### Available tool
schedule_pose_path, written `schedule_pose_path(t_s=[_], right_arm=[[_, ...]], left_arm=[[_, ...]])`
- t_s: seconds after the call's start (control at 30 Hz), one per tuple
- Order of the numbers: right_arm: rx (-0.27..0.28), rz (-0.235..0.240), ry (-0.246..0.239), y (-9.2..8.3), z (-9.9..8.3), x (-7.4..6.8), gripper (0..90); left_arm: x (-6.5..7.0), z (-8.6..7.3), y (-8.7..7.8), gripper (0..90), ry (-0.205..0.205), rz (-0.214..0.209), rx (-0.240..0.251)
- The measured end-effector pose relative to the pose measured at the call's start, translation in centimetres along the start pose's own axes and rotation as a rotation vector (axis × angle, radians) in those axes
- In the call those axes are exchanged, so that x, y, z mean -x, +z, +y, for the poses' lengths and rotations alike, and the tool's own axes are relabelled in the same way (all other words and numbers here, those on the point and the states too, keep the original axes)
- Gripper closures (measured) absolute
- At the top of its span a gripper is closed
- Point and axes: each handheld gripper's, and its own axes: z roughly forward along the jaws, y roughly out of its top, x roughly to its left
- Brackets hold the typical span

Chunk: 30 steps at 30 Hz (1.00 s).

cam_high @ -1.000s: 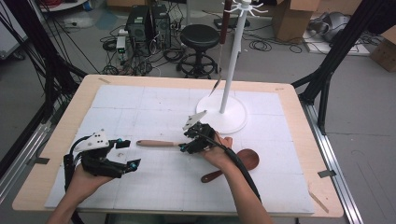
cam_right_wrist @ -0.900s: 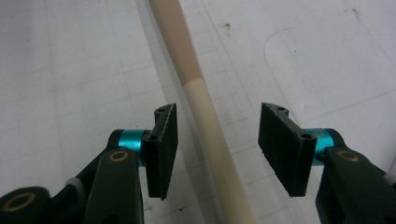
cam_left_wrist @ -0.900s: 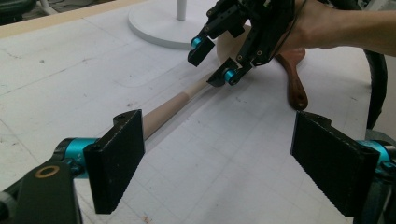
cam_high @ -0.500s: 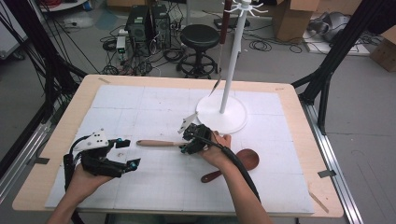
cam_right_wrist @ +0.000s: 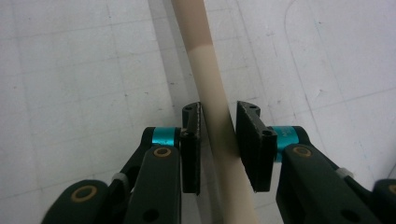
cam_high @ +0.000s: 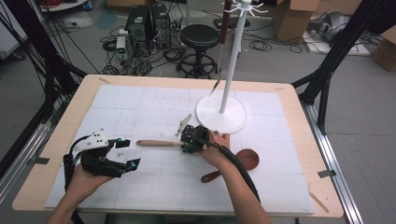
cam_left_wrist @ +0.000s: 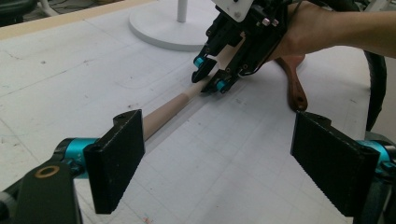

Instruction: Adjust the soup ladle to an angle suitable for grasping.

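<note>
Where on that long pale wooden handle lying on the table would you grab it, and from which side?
Grip the handle across its round shaft, coming down from above. It lies flat on the mat, so only its two sides are free for the pads. The right tongs already straddle it that way, and their jaws have just been closing. The left tongs wait open.

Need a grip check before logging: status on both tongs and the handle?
Right tongs closing round pale wooden handle, small gap left at one pad. Left tongs open, empty. Dark wooden spoon lies beside, not in the way.
</note>
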Motion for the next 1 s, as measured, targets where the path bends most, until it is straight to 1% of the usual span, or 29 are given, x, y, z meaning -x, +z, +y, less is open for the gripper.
schedule_pose_path(t_s=[0.13, 0.23, 0.3, 0.37, 0.4, 0.5, 0.63, 0.83, 0.93, 1.0], right_arm=[[-0.004, -0.006, -0.031, 0.0, 0.1, -0.1, 73.8], [-0.018, 0.0, -0.047, -0.2, 0.2, -0.1, 74.9], [-0.015, 0.003, -0.058, -0.3, 0.4, -0.3, 76.3], [-0.002, 0.006, -0.065, -0.6, 0.4, -0.3, 77.8], [0.014, 0.016, -0.061, -0.8, 0.4, -0.2, 78.4], [0.036, 0.038, -0.033, -1.3, 0.3, 0.0, 79.0], [0.058, 0.047, -0.042, -1.9, 0.4, -0.3, 79.1], [0.135, 0.047, -0.038, -3.7, 0.7, -0.9, 79.1], [0.17, 0.045, -0.027, -4.6, 0.7, -1.1, 79.1], [0.207, 0.048, -0.014, -5.2, 0.5, -1.3, 79.1]], left_arm=[[0.0, 0.0, 0.0, 18.3, 0.001, 0.002, -0.001], [0.0, 0.0, 0.0, 18.3, 0.001, 0.003, -0.003], [0.0, 0.0, 0.1, 18.3, 0.001, 0.003, -0.003], [0.0, 0.0, 0.1, 18.4, 0.0, 0.002, -0.005], [0.0, 0.0, 0.1, 18.4, 0.0, -0.001, -0.005], [0.0, 0.0, 0.1, 18.6, 0.003, 0.003, -0.006], [0.1, 0.0, 0.1, 19.8, 0.0, 0.009, -0.004], [0.1, 0.0, 0.0, 22.7, -0.004, 0.017, 0.008], [0.1, 0.1, 0.0, 24.6, -0.01, 0.019, 0.02], [0.1, 0.1, 0.0, 26.8, -0.019, 0.024, 0.026]])
